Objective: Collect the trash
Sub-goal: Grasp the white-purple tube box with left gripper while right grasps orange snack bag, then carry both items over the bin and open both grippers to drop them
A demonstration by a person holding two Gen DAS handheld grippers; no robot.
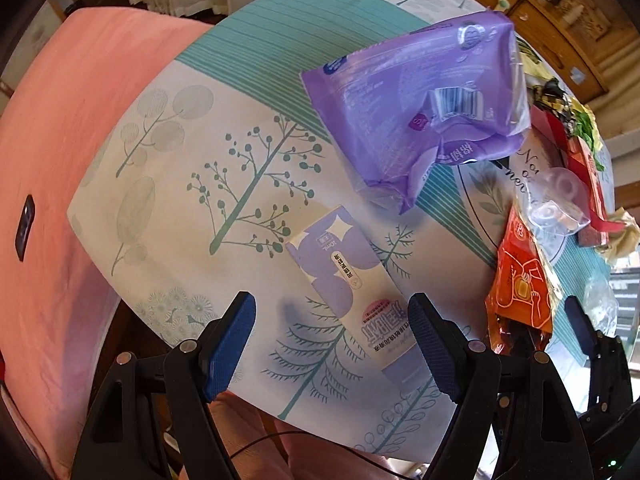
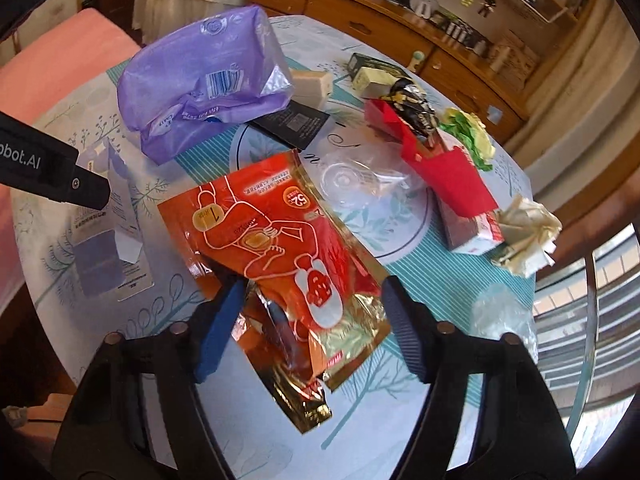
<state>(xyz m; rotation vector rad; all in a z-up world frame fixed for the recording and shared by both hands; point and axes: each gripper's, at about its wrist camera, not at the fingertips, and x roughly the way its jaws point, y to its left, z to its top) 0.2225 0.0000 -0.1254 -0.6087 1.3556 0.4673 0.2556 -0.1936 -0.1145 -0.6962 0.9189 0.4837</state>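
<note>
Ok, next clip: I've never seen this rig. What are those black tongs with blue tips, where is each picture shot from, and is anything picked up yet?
There is no robot arm here. A person holds a hand-held gripper in each hand, and a fisheye camera on each looks forward along its jaws. One picture comes from the left gripper, the other from the right gripper.

Both look down on a round table with a tree-print cloth, strewn with trash: a purple plastic pack, a flat lilac box, an orange and gold foil pouch, a red carton and crumpled paper.

Nothing is held. The left jaws stand open over the lilac box; the right jaws straddle the foil pouch without clamping it.
</note>
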